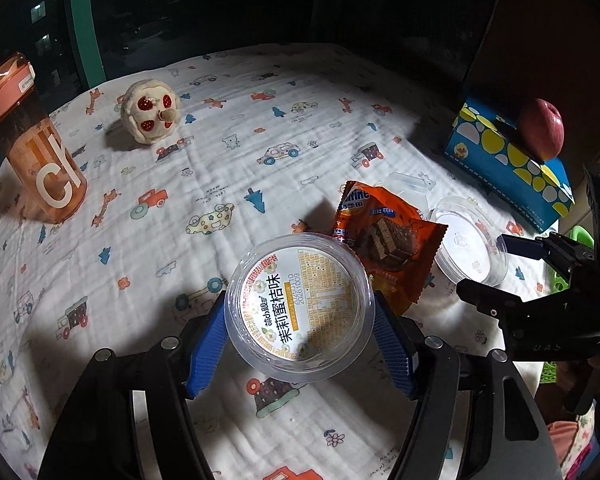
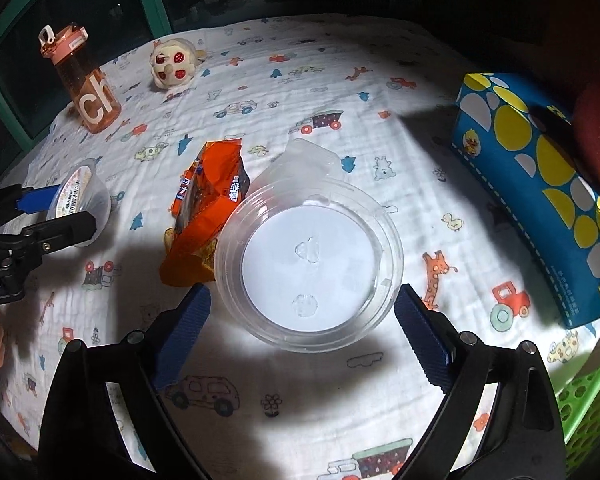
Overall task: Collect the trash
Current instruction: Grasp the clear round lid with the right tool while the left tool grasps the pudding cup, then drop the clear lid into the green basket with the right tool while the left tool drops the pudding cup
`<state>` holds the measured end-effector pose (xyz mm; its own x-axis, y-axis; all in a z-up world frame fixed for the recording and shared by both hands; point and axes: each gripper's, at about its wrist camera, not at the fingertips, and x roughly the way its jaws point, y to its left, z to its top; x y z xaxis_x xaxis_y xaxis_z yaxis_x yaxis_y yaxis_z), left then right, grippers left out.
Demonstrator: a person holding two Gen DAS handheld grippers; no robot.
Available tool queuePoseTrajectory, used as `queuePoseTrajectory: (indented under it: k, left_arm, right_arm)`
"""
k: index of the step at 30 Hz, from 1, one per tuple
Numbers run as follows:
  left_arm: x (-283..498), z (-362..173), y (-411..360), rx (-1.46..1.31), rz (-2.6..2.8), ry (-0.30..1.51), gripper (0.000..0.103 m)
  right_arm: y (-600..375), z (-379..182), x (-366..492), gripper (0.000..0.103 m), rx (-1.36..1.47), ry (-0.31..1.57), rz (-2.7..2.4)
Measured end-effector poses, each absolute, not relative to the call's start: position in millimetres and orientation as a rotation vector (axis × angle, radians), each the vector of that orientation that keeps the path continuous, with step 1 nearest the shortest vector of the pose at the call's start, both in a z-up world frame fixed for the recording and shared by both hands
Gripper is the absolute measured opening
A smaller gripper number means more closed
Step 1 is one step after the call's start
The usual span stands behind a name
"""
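Note:
My left gripper (image 1: 298, 306) is shut on a small clear plastic cup (image 1: 298, 308) with a printed foil lid, and holds it a little above the patterned cloth. In the right wrist view that cup (image 2: 80, 200) shows at the left between the left gripper's (image 2: 62, 210) fingers. A round clear plastic container (image 2: 308, 268) lies on the cloth between the blue pads of my right gripper (image 2: 302, 292), which stands open around it without pressing. An orange snack wrapper (image 2: 208, 208) lies just left of the container. In the left wrist view the wrapper (image 1: 384, 248) lies beside the container (image 1: 468, 244).
A see-through plastic piece (image 2: 308, 160) lies behind the container. An orange water bottle (image 1: 40, 152) and a plush toy (image 1: 150, 112) stand at the far left. A blue tissue box (image 2: 532, 184) with an apple (image 1: 540, 128) on it is at the right. A green basket (image 2: 588, 400) sits beyond the cloth's right edge.

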<state>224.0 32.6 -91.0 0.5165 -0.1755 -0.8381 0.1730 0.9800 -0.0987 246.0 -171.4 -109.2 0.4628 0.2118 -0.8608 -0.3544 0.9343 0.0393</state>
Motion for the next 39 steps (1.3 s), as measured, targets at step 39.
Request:
queuePoseTrajectory:
  k: [39]
  left_arm:
    - [170, -46, -28, 0.025, -0.32, 0.927, 0.066]
  right_arm:
    - [-231, -46, 153, 0.092, -0.04, 0.904, 0.23]
